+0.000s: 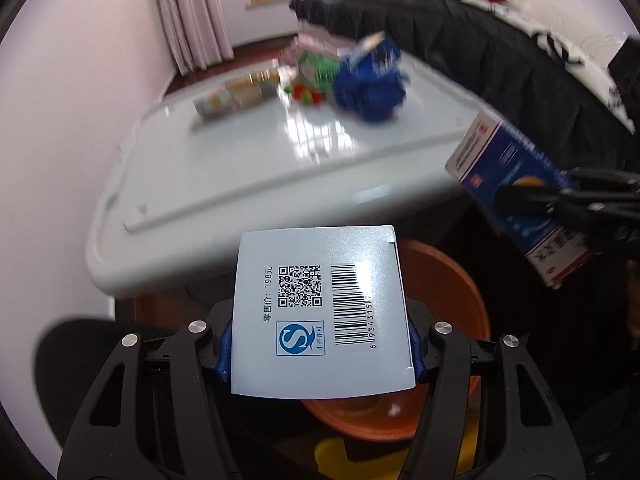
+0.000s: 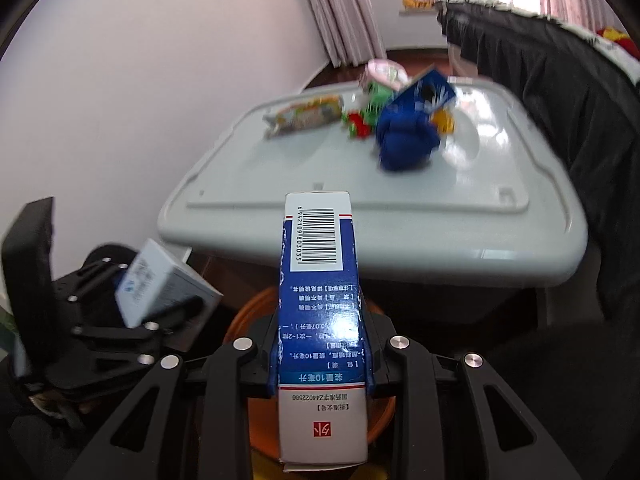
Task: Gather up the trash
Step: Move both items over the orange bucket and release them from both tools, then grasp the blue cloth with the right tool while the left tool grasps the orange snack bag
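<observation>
My left gripper (image 1: 320,348) is shut on a flat grey box (image 1: 320,308) with a QR code and barcode, held over an orange bin (image 1: 452,292). My right gripper (image 2: 322,364) is shut on a tall blue and white medicine box (image 2: 320,300), also above the orange bin (image 2: 248,316). Each gripper shows in the other's view: the right one with its box (image 1: 516,184) at the right, the left one with its box (image 2: 160,284) at the lower left. More trash lies on the grey lid (image 2: 360,176): a crumpled blue bag (image 2: 408,132), a snack wrapper (image 2: 304,116), green and red packets (image 2: 368,112).
The grey lid tops a plastic storage box (image 1: 224,200) just beyond the bin. A black-skirted bed (image 1: 500,60) stands to the right and behind. A white wall and pink curtains (image 2: 344,12) are at the left and back.
</observation>
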Motion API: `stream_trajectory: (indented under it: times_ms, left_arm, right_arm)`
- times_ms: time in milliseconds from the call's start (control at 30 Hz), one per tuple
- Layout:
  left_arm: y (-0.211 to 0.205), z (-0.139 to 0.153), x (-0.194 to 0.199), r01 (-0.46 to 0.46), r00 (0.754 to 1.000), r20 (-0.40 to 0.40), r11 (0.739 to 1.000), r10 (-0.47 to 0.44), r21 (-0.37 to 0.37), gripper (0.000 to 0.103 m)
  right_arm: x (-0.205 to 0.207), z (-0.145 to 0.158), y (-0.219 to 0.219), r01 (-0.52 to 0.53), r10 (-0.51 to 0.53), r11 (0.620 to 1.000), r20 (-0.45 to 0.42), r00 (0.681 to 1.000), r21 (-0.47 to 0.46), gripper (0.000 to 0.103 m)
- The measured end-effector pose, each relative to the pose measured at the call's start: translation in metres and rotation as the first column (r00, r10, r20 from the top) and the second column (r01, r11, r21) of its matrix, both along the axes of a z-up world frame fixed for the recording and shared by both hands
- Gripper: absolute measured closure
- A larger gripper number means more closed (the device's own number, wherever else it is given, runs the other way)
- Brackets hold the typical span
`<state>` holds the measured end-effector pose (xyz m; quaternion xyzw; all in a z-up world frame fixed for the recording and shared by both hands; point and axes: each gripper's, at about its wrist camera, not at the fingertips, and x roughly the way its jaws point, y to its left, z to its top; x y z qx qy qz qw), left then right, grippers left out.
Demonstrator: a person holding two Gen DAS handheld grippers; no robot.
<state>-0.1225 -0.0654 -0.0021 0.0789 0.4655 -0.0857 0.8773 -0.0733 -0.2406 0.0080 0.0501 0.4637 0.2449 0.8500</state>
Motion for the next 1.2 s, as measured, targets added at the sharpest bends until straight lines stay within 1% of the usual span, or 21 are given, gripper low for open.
stream_trajectory:
  times_ms: [67,133,200,267,400,467,500,533,567,633,733,967,1033,1133,1167,1200]
  left_arm:
    - [0.001,-0.015,0.0,-0.008,0.998,-0.056,1.0,0.007,-0.016,0.043]
    - [0.002,-0.028,0.004,-0.018,0.994,-0.109,0.999,0.014,-0.034,0.043]
    - [0.004,-0.038,0.008,-0.027,0.989,-0.144,0.999,0.022,-0.035,0.043]
    - [0.005,-0.044,0.008,-0.031,0.987,-0.158,0.999,0.025,-0.039,0.043]
    - [0.007,-0.05,0.011,-0.032,0.982,-0.188,0.998,0.023,-0.046,0.043]
    - [0.006,-0.052,0.01,-0.023,0.98,-0.2,0.998,0.012,-0.054,0.041]
    - [0.005,-0.053,0.01,-0.023,0.979,-0.206,0.999,0.012,-0.047,0.04]
    - [0.004,-0.056,0.011,-0.017,0.976,-0.219,0.999,0.006,-0.05,0.031]
    - [0.004,-0.055,0.009,-0.018,0.976,-0.218,0.999,0.006,-0.05,0.021]
    - [0.005,-0.054,0.008,-0.021,0.978,-0.208,0.999,0.01,-0.05,0.016]
    - [0.004,-0.052,0.007,-0.024,0.979,-0.205,0.999,0.014,-0.044,0.016]
    - [0.001,-0.044,0.01,-0.004,0.984,-0.176,1.0,-0.001,-0.029,0.016]
    - [0.0,-0.037,0.012,0.008,0.988,-0.154,1.0,-0.012,-0.026,0.016]
    - [-0.001,-0.024,0.02,0.015,0.993,-0.113,1.0,-0.018,-0.024,0.016]
    - [-0.001,-0.019,0.025,0.011,0.995,-0.098,1.0,-0.014,-0.027,0.016]
    - [0.0,-0.016,0.029,0.008,0.996,-0.092,0.999,-0.01,-0.031,0.016]
  right_arm:
    - [-0.004,-0.01,0.004,-0.009,0.009,1.0,-0.029,1.0,-0.014,0.074]
    - [-0.003,-0.026,0.008,-0.02,0.017,0.999,-0.081,0.997,-0.026,0.074]
    - [-0.001,-0.038,0.014,-0.03,0.025,0.999,-0.126,0.992,-0.036,0.074]
    - [0.0,-0.046,0.019,-0.045,0.038,0.998,-0.152,0.988,-0.041,0.074]
    - [0.001,-0.053,0.028,-0.071,0.061,0.996,-0.173,0.983,-0.049,0.074]
    - [0.001,-0.056,0.03,-0.082,0.071,0.995,-0.183,0.981,-0.053,0.071]
    - [0.001,-0.058,0.03,-0.081,0.069,0.995,-0.182,0.981,-0.058,0.054]
    - [0.002,-0.058,0.03,-0.075,0.062,0.995,-0.18,0.982,-0.065,0.044]
    - [0.002,-0.056,0.029,-0.061,0.048,0.996,-0.165,0.985,-0.07,0.037]
    - [0.002,-0.052,0.025,-0.04,0.03,0.997,-0.139,0.99,-0.068,0.037]
    - [0.003,-0.048,0.016,0.003,-0.009,0.999,-0.127,0.992,-0.053,0.038]
    - [0.015,-0.038,0.006,0.042,-0.045,0.998,-0.104,0.994,-0.038,0.037]
    - [0.026,-0.032,0.004,0.055,-0.058,0.998,-0.085,0.995,-0.038,0.037]
    - [0.05,-0.016,-0.001,0.087,-0.088,0.995,-0.02,0.996,-0.053,0.035]
    - [0.065,-0.01,-0.003,0.106,-0.106,0.993,0.003,0.994,-0.055,0.033]
    - [0.075,-0.007,-0.004,0.121,-0.12,0.991,0.013,0.993,-0.055,0.033]
